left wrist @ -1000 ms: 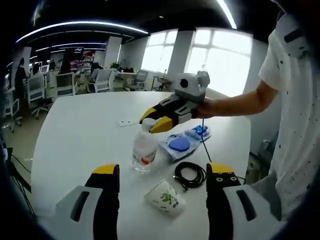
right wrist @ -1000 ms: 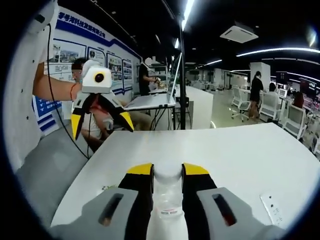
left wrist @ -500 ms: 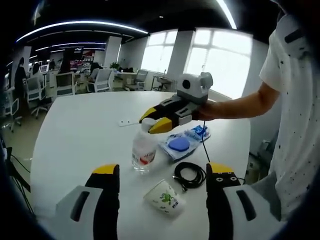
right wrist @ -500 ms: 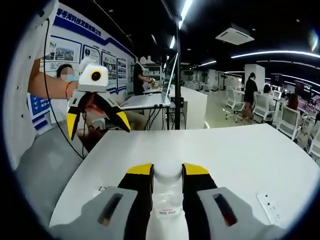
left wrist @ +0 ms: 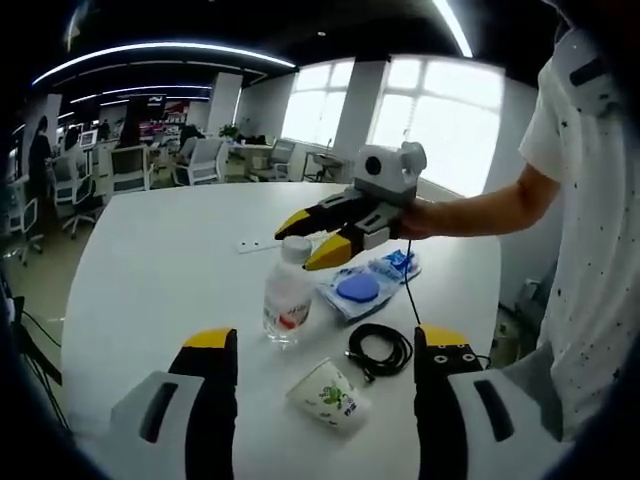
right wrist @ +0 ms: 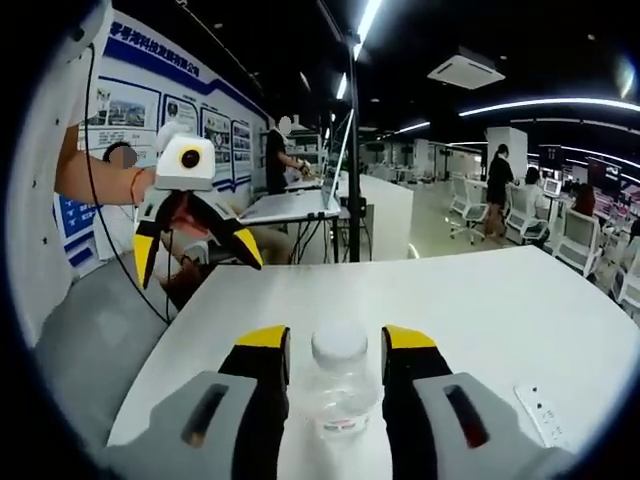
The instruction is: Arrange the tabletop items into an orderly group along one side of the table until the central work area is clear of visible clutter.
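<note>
While I look through the left gripper view, my left gripper [left wrist: 318,345] rises from the bottom of the frame with its jaws spread wide and nothing between them. Just above them, lower centre, a paper cup [left wrist: 330,396] lies on its side on the white table [left wrist: 160,270], with a coiled black cable [left wrist: 380,350] just to its right. At the centre the clear water bottle [left wrist: 288,300] stands upright, and a blue packet [left wrist: 362,288] lies near it on the right. My right gripper [left wrist: 316,238] reaches in from the upper right, its yellow-tipped jaws parted on either side of the bottle's white cap, apart from it. A small white strip [left wrist: 256,245] lies further up the table. Through the right gripper view, the bottle [right wrist: 338,390] stands at lower centre between my right gripper's [right wrist: 336,342] open jaws, with a gap on both sides. My left gripper [right wrist: 193,240] hangs at the upper left, jaws splayed wide. The white strip [right wrist: 542,413] sits at the lower right.
</note>
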`<act>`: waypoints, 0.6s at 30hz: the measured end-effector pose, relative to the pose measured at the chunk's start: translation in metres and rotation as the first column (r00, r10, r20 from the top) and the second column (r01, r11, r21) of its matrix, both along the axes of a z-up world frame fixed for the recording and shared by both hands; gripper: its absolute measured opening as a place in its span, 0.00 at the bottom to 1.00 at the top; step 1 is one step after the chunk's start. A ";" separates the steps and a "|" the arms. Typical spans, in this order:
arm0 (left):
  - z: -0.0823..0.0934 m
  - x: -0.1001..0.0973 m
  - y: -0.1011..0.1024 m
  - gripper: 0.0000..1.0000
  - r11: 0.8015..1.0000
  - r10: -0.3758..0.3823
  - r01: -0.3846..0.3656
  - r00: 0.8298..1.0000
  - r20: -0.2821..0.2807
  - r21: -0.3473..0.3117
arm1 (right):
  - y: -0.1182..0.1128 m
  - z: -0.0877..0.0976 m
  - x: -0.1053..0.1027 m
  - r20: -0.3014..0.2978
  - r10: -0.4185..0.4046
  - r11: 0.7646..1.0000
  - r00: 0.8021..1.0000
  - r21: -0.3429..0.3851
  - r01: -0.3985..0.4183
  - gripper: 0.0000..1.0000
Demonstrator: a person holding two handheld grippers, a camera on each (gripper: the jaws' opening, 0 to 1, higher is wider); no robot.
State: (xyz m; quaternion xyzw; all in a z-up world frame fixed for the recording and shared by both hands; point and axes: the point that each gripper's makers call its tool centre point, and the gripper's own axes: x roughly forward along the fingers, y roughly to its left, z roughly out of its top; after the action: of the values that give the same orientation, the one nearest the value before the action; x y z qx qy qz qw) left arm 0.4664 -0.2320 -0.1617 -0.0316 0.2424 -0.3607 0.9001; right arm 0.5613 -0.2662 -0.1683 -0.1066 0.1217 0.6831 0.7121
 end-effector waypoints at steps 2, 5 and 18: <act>0.000 0.000 -0.001 0.74 1.000 -0.001 0.001 1.000 -0.001 -0.001 | -0.001 0.001 0.001 -0.001 -0.007 1.000 1.000 0.000 0.007 0.36; 0.002 0.000 -0.002 0.75 1.000 0.000 0.000 1.000 0.001 -0.010 | -0.004 0.004 0.001 -0.010 -0.018 1.000 1.000 0.006 0.018 0.37; 0.007 -0.001 -0.006 0.80 1.000 -0.011 0.011 1.000 0.020 -0.016 | -0.024 0.019 0.003 -0.019 -0.108 0.994 0.994 0.022 0.108 0.44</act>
State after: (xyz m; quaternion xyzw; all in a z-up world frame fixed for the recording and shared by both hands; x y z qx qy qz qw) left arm 0.4657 -0.2385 -0.1550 -0.0338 0.2306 -0.3679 0.9002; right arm 0.5646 -0.2904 -0.1492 -0.0857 0.1257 0.6459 0.7482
